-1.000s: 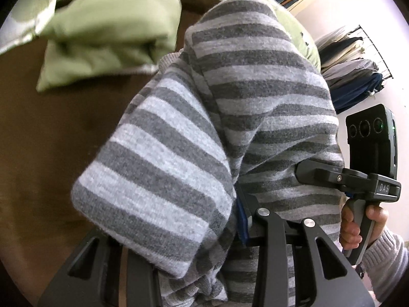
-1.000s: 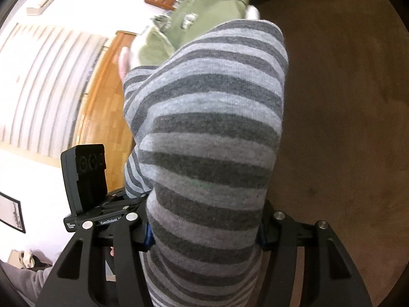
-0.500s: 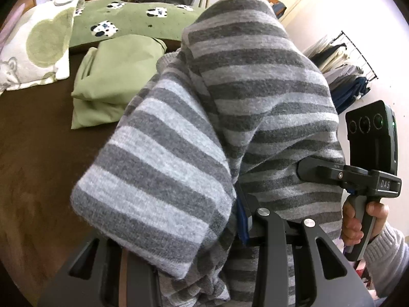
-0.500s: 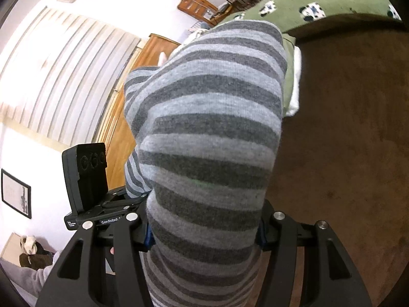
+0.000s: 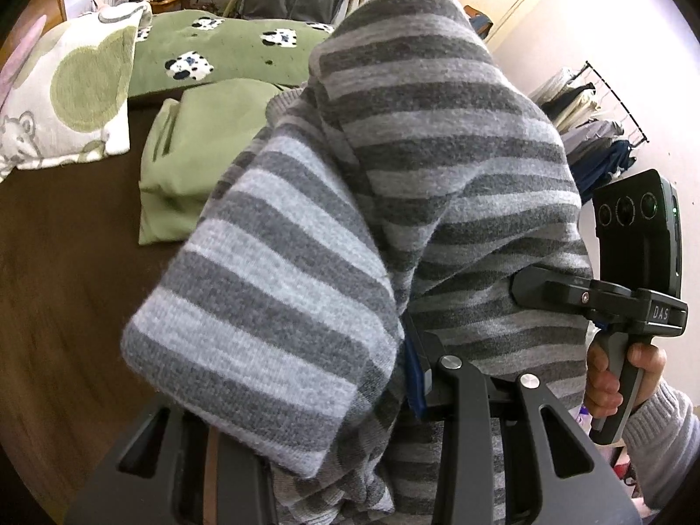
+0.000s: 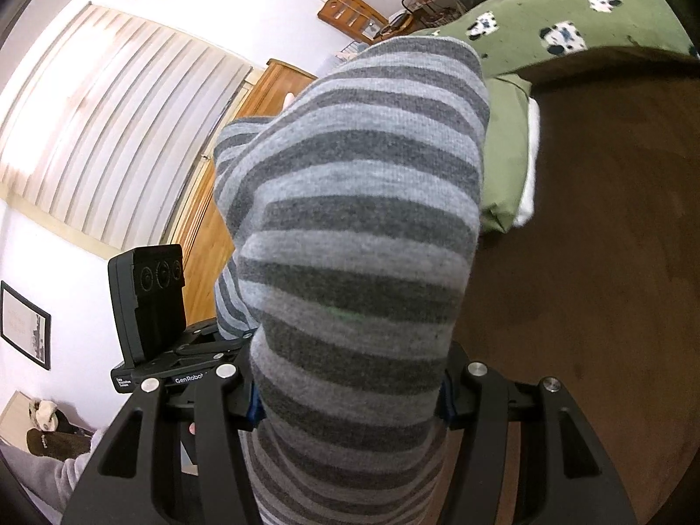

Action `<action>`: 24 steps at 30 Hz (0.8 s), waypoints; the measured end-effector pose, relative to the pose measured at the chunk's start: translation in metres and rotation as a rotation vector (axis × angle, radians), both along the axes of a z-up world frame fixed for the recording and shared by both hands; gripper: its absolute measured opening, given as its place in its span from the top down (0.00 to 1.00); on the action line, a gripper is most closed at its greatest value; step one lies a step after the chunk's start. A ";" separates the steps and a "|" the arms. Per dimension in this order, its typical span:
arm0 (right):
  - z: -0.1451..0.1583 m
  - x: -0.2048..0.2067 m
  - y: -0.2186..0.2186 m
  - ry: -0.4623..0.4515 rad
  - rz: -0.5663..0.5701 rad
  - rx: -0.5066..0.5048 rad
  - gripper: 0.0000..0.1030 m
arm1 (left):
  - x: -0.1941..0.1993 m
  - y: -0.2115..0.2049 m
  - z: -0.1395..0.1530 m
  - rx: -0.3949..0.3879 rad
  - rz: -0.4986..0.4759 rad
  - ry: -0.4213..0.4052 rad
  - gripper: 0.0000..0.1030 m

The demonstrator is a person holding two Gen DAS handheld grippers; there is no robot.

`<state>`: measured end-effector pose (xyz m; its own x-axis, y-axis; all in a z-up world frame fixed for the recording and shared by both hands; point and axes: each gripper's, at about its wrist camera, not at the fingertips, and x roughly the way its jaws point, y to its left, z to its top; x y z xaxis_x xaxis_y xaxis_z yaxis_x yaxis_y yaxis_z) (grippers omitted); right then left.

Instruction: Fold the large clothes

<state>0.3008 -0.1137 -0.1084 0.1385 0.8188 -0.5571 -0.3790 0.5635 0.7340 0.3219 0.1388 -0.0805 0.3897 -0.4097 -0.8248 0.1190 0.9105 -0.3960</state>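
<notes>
A grey striped sweater (image 5: 393, 201) hangs bunched over both grippers, lifted above the brown bed surface (image 5: 65, 284). My left gripper (image 5: 350, 402) is shut on the sweater, with cloth draped over its fingers and hiding the tips. My right gripper (image 6: 350, 402) is shut on the same sweater (image 6: 358, 227), which fills the gap between its fingers. The right gripper also shows in the left wrist view (image 5: 612, 302), held by a hand beside the sweater.
A folded green garment (image 5: 192, 153) lies on the brown surface behind the sweater, also in the right wrist view (image 6: 507, 153). A green cow-print blanket (image 5: 227, 52) and a patterned pillow (image 5: 65, 96) lie further back. A clothes rack (image 5: 590, 131) stands at right.
Both grippers have risen and tilted up with the sweater held. More of the blanket, pillow and room walls has come into view; the folded green garment sits lower in frame.
</notes>
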 end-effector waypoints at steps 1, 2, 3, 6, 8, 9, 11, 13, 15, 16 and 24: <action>0.000 0.008 0.006 -0.010 0.002 -0.003 0.45 | 0.006 0.005 -0.001 -0.002 0.005 -0.003 0.63; -0.002 0.016 0.012 -0.017 0.002 -0.003 0.45 | 0.015 0.012 -0.002 -0.006 0.009 -0.008 0.63; -0.003 0.023 0.017 -0.024 0.002 -0.005 0.45 | 0.022 0.017 -0.003 -0.006 0.012 -0.014 0.63; -0.006 0.046 0.034 -0.032 0.006 -0.008 0.45 | 0.050 0.034 -0.007 0.008 0.012 -0.034 0.63; -0.010 0.066 0.047 -0.037 0.007 -0.011 0.45 | 0.069 0.045 -0.011 0.005 0.018 -0.040 0.63; -0.012 0.076 0.051 -0.039 0.005 -0.011 0.45 | 0.078 0.049 -0.014 0.002 0.021 -0.042 0.63; -0.017 0.097 0.062 -0.042 0.002 -0.016 0.45 | 0.101 0.060 -0.023 -0.006 0.027 -0.043 0.63; -0.026 0.121 0.072 -0.038 -0.005 -0.017 0.45 | 0.122 0.067 -0.032 0.001 0.026 -0.037 0.63; -0.039 0.147 0.080 -0.023 -0.020 -0.009 0.45 | 0.148 0.073 -0.041 0.013 0.027 -0.029 0.63; -0.044 0.161 0.084 -0.022 -0.021 -0.006 0.45 | 0.161 0.077 -0.045 0.018 0.028 -0.025 0.63; -0.075 0.247 0.108 -0.002 -0.017 0.012 0.45 | 0.245 0.095 -0.075 0.065 0.039 -0.010 0.63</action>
